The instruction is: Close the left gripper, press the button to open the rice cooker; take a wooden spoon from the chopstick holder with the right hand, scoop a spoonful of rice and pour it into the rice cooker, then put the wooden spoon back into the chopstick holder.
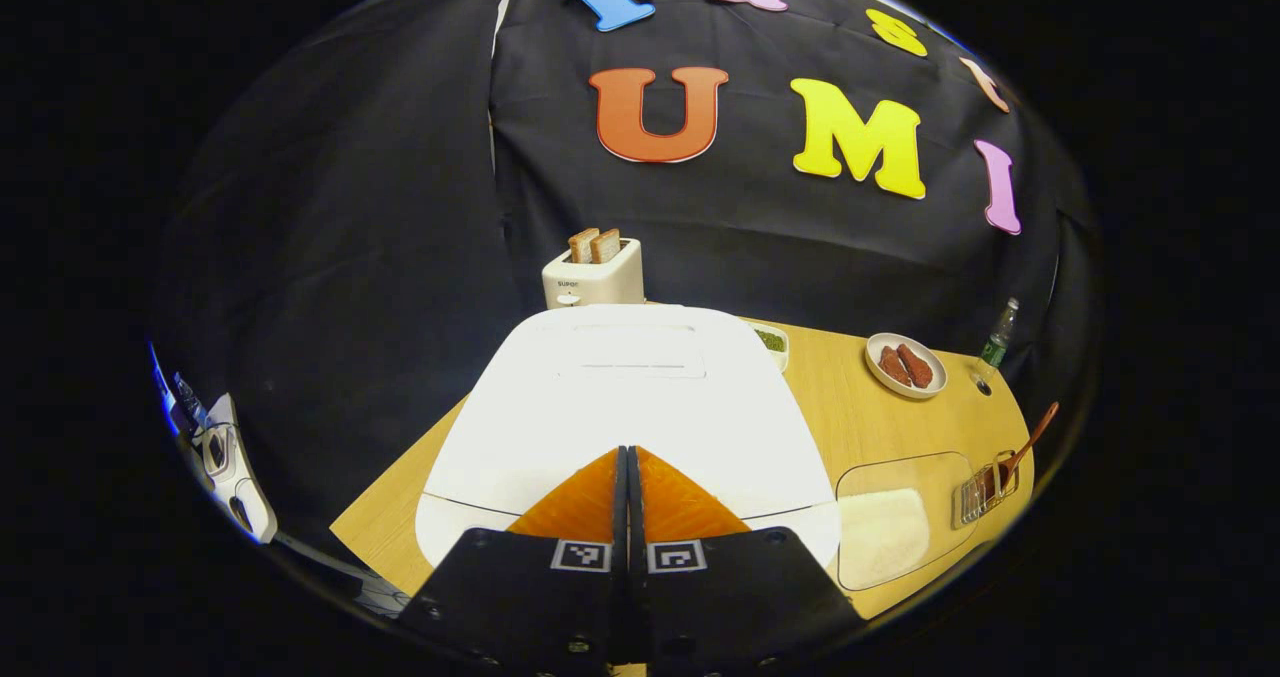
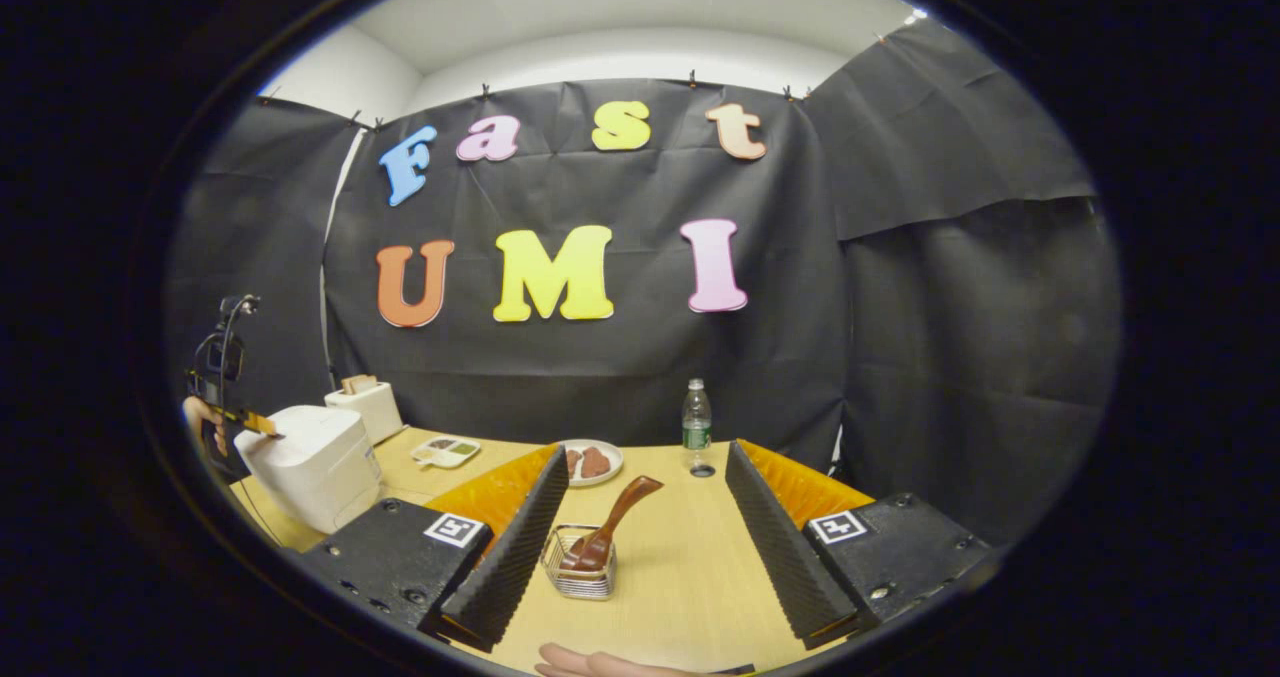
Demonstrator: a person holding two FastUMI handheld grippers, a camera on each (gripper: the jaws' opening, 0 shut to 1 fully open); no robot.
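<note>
Clenched left claw at the rice cooker lid.
Right claw spread wide; wooden spoon in chopstick holder.

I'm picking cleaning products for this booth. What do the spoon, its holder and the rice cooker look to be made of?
The spoon looks like wood: reddish-brown, matte, smoothly carved. The chopstick holder looks like metal wire: a thin shiny mesh you can see through. The rice cooker seems to be white plastic with a smooth finish, though a painted metal shell can't be ruled out.
</note>
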